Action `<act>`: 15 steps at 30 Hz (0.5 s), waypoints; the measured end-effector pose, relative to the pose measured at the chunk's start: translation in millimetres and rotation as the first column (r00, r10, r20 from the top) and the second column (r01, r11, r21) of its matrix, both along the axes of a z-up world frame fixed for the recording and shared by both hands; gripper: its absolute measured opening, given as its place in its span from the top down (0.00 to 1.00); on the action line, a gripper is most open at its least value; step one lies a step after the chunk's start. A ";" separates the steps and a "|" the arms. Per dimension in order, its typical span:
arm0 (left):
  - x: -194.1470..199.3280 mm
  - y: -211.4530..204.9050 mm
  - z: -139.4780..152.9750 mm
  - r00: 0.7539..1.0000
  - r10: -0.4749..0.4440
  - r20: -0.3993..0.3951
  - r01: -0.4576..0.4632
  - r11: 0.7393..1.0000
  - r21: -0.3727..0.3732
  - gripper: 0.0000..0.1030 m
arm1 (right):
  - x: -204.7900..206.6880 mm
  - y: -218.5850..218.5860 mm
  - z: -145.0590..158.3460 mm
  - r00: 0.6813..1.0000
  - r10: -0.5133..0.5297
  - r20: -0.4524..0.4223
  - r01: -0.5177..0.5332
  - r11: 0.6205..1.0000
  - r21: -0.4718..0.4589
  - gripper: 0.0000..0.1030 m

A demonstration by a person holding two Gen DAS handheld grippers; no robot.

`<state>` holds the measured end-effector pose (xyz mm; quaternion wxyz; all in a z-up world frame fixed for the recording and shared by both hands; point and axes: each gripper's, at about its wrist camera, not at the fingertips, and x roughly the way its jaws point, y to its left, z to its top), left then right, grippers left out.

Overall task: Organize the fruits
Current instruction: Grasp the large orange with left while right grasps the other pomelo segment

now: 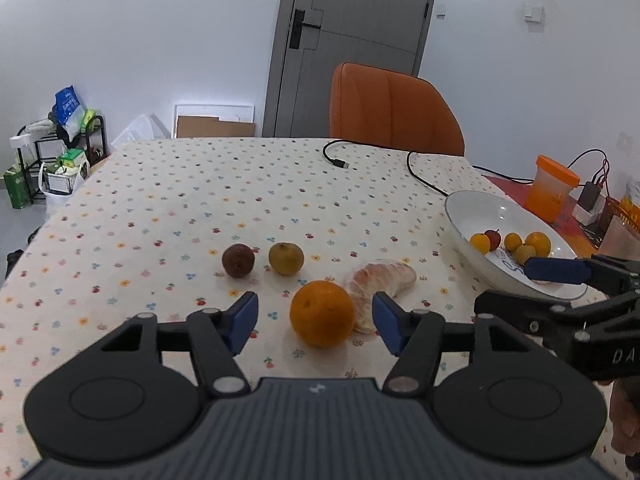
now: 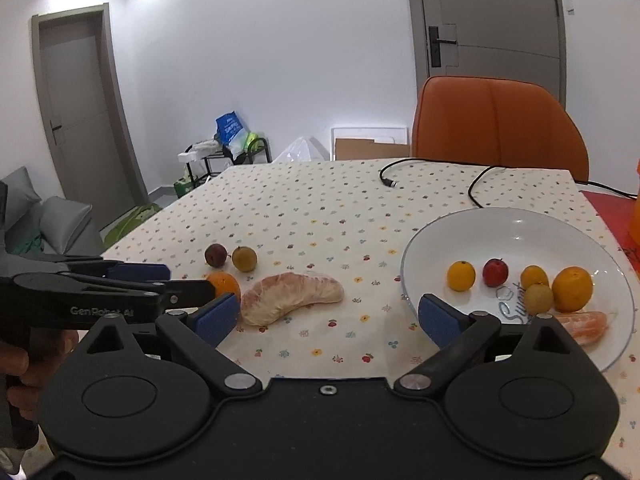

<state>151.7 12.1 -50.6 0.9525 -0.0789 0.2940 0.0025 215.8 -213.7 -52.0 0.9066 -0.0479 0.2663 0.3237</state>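
The left gripper (image 1: 316,322) brackets the orange (image 1: 322,313), fingers apart and not touching, apparently to carry it to the white bowl (image 2: 560,220) holding other fruit. The right gripper (image 2: 326,318) waits, fingers wide, near the peeled pomelo segment (image 2: 292,297). Floral-clothed counter (image 1: 200,200), white walls.

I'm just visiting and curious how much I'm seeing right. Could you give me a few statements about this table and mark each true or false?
1. The orange sits between the left claw's fingers, which are not touching it. True.
2. The bowl is empty. False: it holds several small fruits.
3. The peeled pomelo piece lies on the tablecloth. True.
4. The right claw grips the pomelo piece. False: it is open and holds nothing.
5. The chair is blue. False: it is orange.
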 end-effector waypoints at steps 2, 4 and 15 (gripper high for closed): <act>5.2 0.7 -3.2 1.000 0.001 -0.015 -0.002 1.000 -0.012 0.44 | 1.7 1.8 -2.0 1.000 0.006 -0.003 -0.006 1.000 -0.007 0.08; 10.1 2.3 -6.8 1.000 -0.001 -0.030 0.000 0.999 -0.033 0.44 | 4.6 3.2 -3.4 1.000 0.008 -0.010 -0.008 1.000 -0.008 0.08; 11.9 12.3 -10.7 0.999 0.012 -0.052 -0.015 0.998 -0.053 0.64 | 14.8 22.2 -10.0 0.998 0.060 -0.013 -0.060 0.998 -0.025 0.08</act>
